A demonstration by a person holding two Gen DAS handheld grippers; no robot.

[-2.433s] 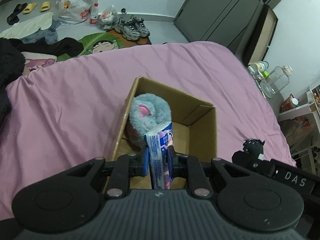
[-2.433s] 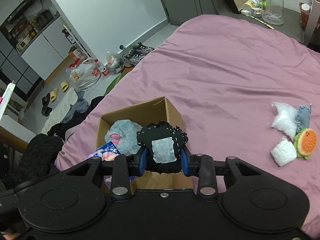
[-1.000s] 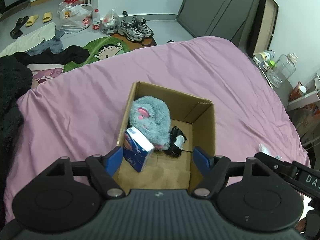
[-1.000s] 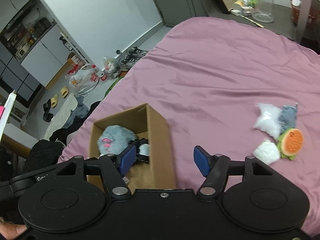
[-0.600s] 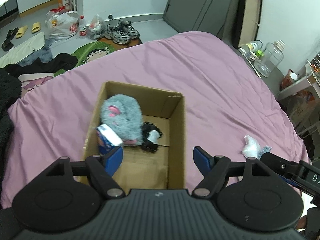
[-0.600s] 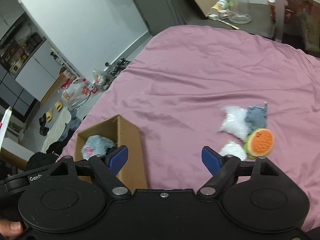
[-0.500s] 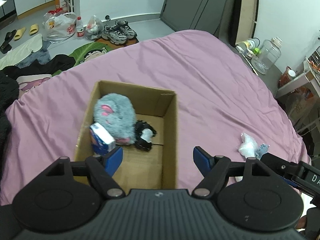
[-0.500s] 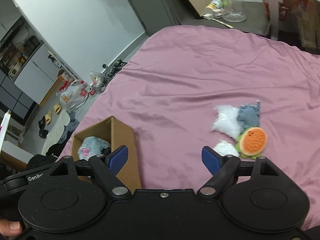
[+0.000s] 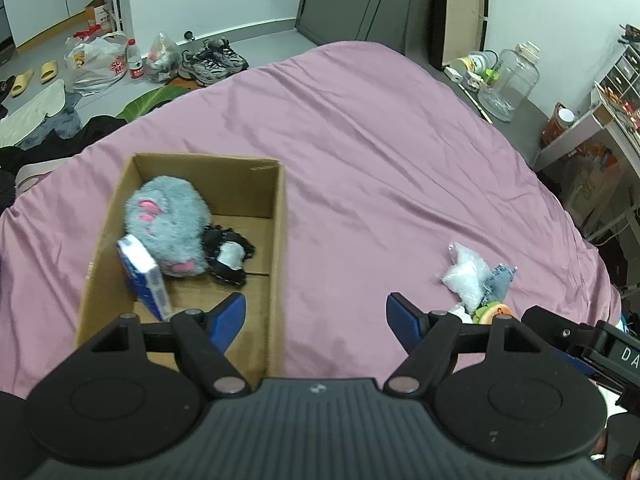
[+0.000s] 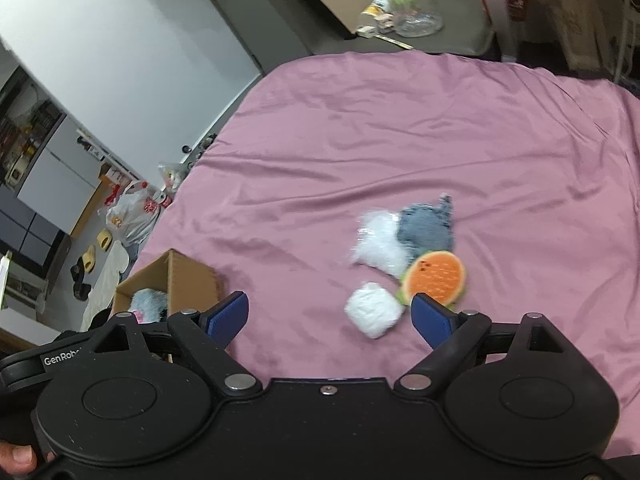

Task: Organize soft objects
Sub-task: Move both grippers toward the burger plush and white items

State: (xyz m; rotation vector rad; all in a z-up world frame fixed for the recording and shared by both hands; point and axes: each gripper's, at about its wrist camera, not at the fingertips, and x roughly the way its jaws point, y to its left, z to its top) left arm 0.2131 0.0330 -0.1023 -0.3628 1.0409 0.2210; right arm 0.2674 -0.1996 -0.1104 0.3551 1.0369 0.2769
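Note:
A cardboard box [image 9: 280,216] sits on the pink bed and holds a grey plush [image 9: 168,226], a blue packet [image 9: 144,280] and a black cloth piece [image 9: 226,258]. My left gripper [image 9: 316,320] hangs open above the bed just right of the box. To the right lie a white bag [image 10: 380,244], a denim piece [image 10: 428,228], an orange burger plush [image 10: 436,276] and a white ball [image 10: 374,314]. My right gripper [image 10: 330,316] is open, with the white ball between and just beyond its fingers. The box [image 10: 188,280] shows at its left.
The pink bed [image 9: 380,152] spreads around both grippers. Shoes [image 9: 210,60], plastic bags [image 9: 98,66] and clothes lie on the floor beyond the bed. A glass jar [image 9: 508,80] and a shelf stand at the right.
Both grippers let go of their items into the box, opened, and swung right. The box slid left in both views and the pile of soft items came closer to the right gripper.

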